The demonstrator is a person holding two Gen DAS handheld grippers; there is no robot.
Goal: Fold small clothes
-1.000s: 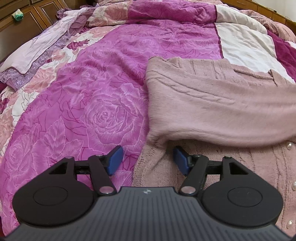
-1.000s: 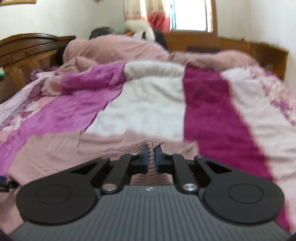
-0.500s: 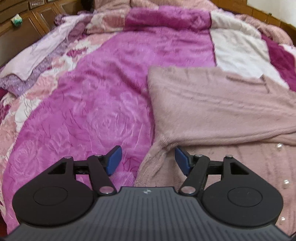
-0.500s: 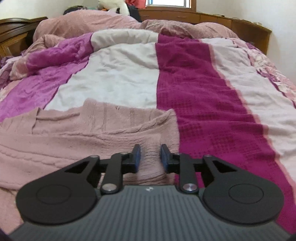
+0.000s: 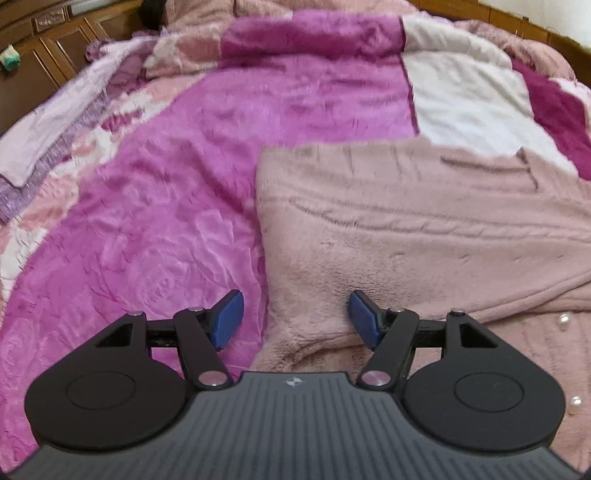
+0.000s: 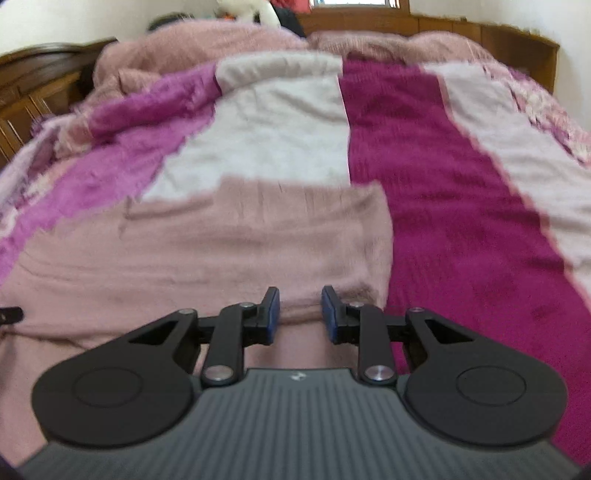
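One pink cardigan (image 5: 406,229) lies folded on the bedspread (image 5: 166,206).

I am in a bedroom of a home. A wide bed fills both views, spread with a plush magenta blanket embossed with roses (image 5: 155,236) and a striped white-and-crimson fleece cover (image 6: 424,177). At the upper left of my left view stands a dark carved wooden headboard with panels (image 5: 48,44), and a lilac pillow (image 5: 44,136) lies below it. At the top of my right view I see a window (image 6: 354,3), a white plush toy (image 6: 247,9) and a wooden bed frame (image 6: 498,40) against pale walls.
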